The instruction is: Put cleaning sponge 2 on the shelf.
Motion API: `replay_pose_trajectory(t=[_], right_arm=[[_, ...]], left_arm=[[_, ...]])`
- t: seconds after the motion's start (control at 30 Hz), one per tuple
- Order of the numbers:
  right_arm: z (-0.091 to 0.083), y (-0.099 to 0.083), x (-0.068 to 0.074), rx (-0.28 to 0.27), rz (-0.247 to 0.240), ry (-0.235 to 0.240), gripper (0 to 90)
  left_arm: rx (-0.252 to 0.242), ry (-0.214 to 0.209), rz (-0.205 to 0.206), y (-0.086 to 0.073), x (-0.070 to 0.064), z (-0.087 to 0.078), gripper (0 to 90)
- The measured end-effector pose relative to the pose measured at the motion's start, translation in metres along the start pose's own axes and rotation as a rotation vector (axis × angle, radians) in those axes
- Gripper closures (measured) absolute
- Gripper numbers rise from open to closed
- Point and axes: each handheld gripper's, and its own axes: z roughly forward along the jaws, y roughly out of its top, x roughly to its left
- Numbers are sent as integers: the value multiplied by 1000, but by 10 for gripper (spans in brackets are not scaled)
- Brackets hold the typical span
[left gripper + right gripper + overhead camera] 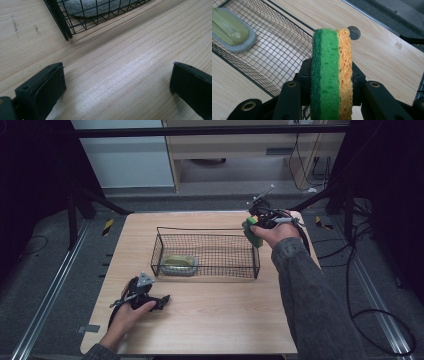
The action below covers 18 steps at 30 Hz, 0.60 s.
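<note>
A black wire basket (206, 251) sits mid-table, and the basket (274, 50) shows in the right gripper view too. Inside its left end lies a green and grey scrubber (180, 264), the same scrubber (232, 31) seen from the right gripper. My right gripper (254, 231) hovers by the basket's right end, above the rim, shut on a green and orange sponge (330, 75) held on edge; the sponge (252, 234) shows green from above. My left gripper (162, 301) rests low over the table front left, open, with bare wood between its jaws (117, 85). The basket corner (65, 27) lies just ahead of it.
The wooden table (200, 320) has bare room in front of the basket and to the right. A round hole (354, 32) marks the table near its far right edge. Cables trail on the floor at the right, and metal rails run along both sides.
</note>
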Motion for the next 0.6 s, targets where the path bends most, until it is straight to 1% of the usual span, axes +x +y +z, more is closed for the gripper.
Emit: replay_pose_trajectory(t=[0.3,0.33,0.43,0.6], right_arm=[[18,-5,0,14,12,9,641],[19,-5,-1,16,3,9,641],[25,-5,-1,16,11,20,641],[38,-5,-1,23,14,23,641]], left_arm=[[-1,0,0,0,0,0,0],[-1,0,0,0,0,0,0],[0,-1,1,0,0,0,0],[-3,-1,-3,0,0,1,0]])
